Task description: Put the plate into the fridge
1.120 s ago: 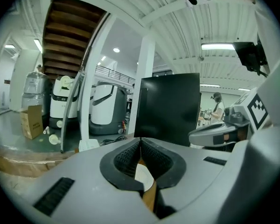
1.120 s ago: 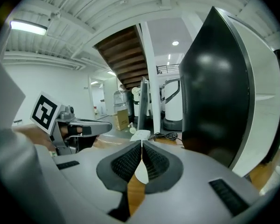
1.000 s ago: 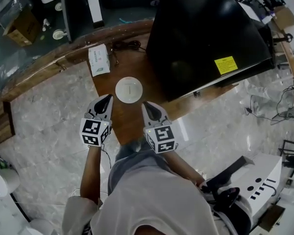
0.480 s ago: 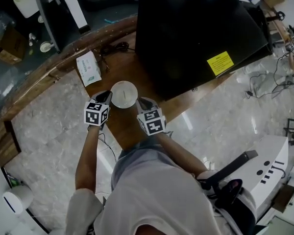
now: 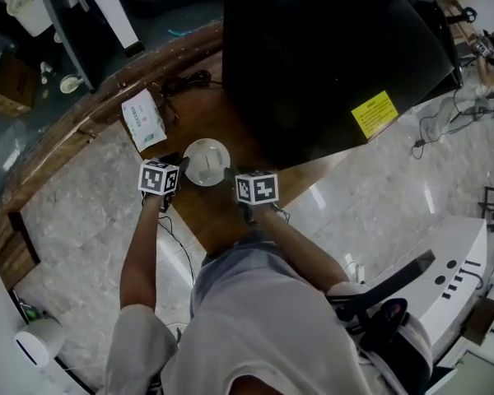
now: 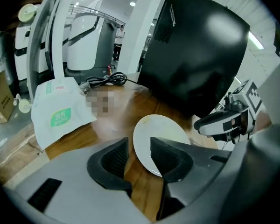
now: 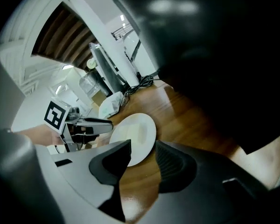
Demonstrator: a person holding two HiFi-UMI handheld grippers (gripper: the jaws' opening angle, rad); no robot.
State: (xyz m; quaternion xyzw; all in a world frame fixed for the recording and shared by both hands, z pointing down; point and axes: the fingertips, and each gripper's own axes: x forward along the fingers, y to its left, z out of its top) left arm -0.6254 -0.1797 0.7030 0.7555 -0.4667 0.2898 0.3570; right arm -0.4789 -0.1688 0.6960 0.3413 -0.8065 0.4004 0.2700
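Plate (image 5: 207, 161) – small, round, plain white, shallow, a faint mark near the middle. It lies flat on the wooden table (image 5: 222, 216), just in front of the big black box (image 5: 329, 56), probably the fridge, though no door or handle shows from above.

Left gripper (image 5: 179, 165) sits at the plate's left edge and right gripper (image 5: 239, 179) at its right edge, both pointing steeply down. The left gripper's jaws have just been opening and stand spread. In the left gripper view the plate's near rim (image 6: 158, 125) shows in the gap, with the pads not pressing on it. The right gripper's jaws have also just been opening and are spread too. The plate rim (image 7: 135, 133) shows just ahead of the gap, not pinched.

The table is brown polished wood with a curved edge, and pale marble floor (image 5: 74, 204) lies on both sides. A white packet with green print (image 5: 144, 120) and a black cable (image 5: 185, 81) lie on the wood behind the plate. A yellow sticker (image 5: 374, 113) sits on the black box.

Hard to see – in the head view the marker cubes cover most of both grippers' jaws. One jaw hides the plate's lower right part in the left gripper view. The black box is cut off at the top of the frame.
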